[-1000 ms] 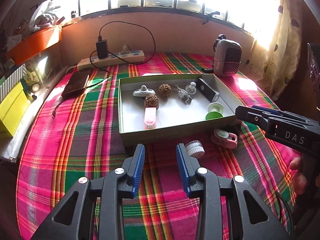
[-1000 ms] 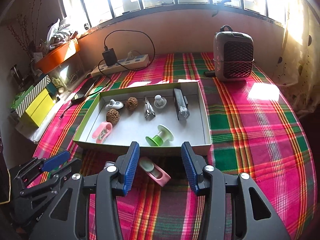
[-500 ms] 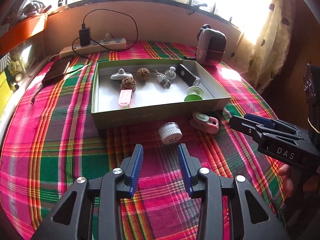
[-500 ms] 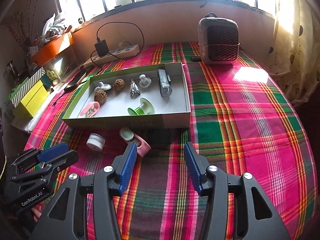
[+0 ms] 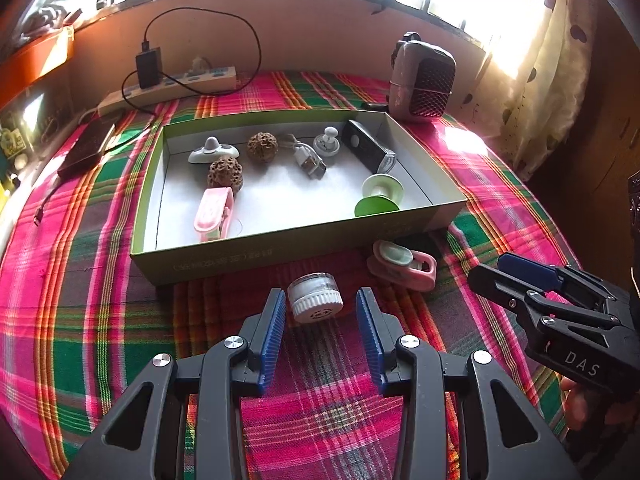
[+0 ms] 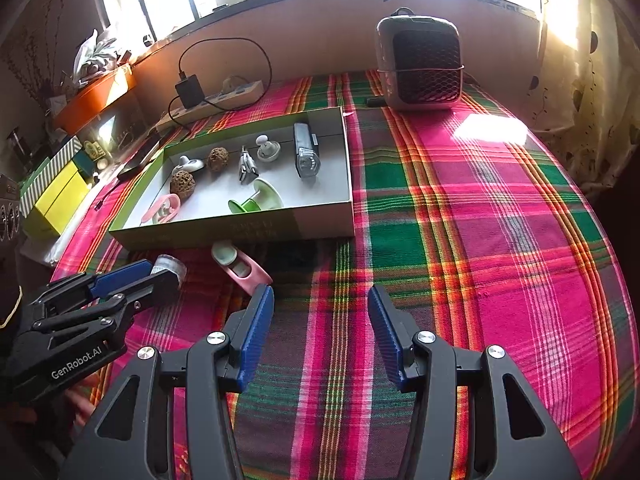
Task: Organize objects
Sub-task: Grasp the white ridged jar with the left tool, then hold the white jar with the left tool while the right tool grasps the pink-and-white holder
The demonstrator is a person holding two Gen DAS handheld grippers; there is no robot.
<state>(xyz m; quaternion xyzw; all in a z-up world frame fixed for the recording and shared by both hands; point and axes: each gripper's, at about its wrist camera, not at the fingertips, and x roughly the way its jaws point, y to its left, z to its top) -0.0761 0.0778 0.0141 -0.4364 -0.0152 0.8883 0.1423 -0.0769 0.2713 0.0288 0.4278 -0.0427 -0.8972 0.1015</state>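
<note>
Left wrist view. The left gripper (image 5: pixel 321 312) is occupying the lower centre of the frame, its jaws spread and having just been opening; the small white jar (image 5: pixel 316 297) is lying between the blue pads (image 5: pixel 276 332), apparently untouched by either. The jar is resting on its side on the plaid cloth (image 5: pixel 80 320), just below the near wall of the green box (image 5: pixel 248 256). Its ribbed cap is facing the camera, so its short axis is running from the lens toward the box. At centre right the pink clip (image 5: pixel 402 264) is lying just beside the box wall, long axis sloping from upper left to lower right. The right gripper (image 5: pixel 520 276) is entering from the right edge.

Right wrist view. The right gripper (image 6: pixel 321 312) is filling the lower centre, jaws spread with only cloth between them. The pink clip (image 6: pixel 240 268) is sitting above and left of the left-hand pad, outside the jaws, its pale end pointing toward the box (image 6: pixel 224 232). At lower left the left gripper (image 6: pixel 140 276) is partly hiding the jar (image 6: pixel 170 266).

Risks, as judged. The jar, being round and on its side, is likely to roll away if one pad meets it first. The right jaws are offset from the clip, so closing here would probably catch nothing, or cloth.
</note>
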